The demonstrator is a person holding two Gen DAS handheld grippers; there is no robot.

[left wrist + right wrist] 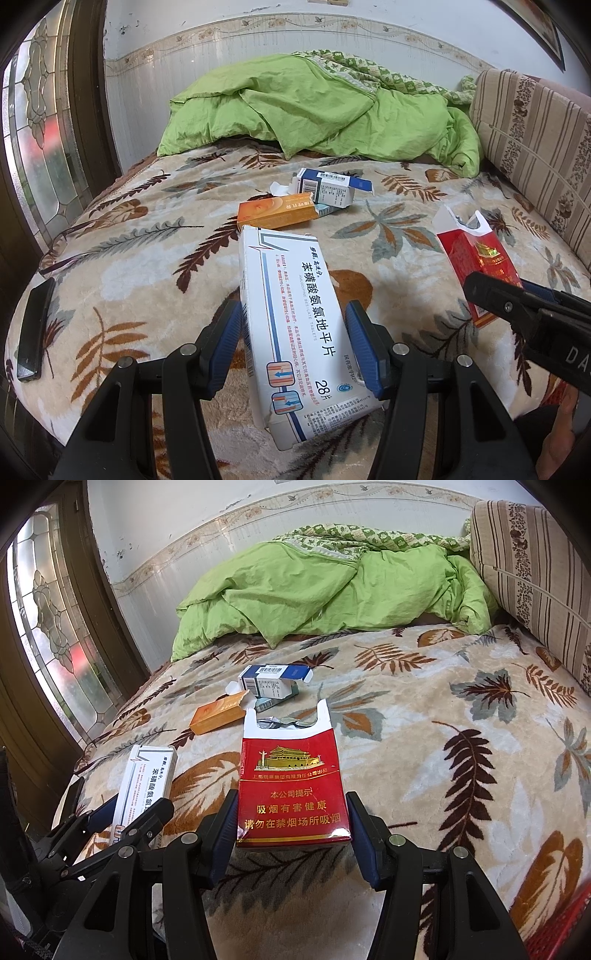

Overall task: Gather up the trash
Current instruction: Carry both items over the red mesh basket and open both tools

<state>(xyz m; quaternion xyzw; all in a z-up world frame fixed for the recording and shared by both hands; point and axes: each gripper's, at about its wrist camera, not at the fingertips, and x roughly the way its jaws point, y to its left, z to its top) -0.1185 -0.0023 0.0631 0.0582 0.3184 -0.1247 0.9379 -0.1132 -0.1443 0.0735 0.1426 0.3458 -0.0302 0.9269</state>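
Note:
My left gripper (293, 341) is shut on a white medicine box (291, 325) with blue stripes, held above the leaf-patterned bed (147, 236). It also shows in the right wrist view (146, 782). My right gripper (291, 829) is shut on an open red cigarette pack (291, 790), which also shows in the left wrist view (476, 266). Further up the bed lie an orange box (277, 212), a blue-and-white box (328, 188) and a crumpled white tissue (282, 188), close together.
A black phone (33, 328) and a pair of glasses (59, 251) lie at the bed's left edge. A green quilt (317, 107) is heaped at the far end. A striped cushion (532, 147) stands on the right. A door with patterned glass (37, 129) is on the left.

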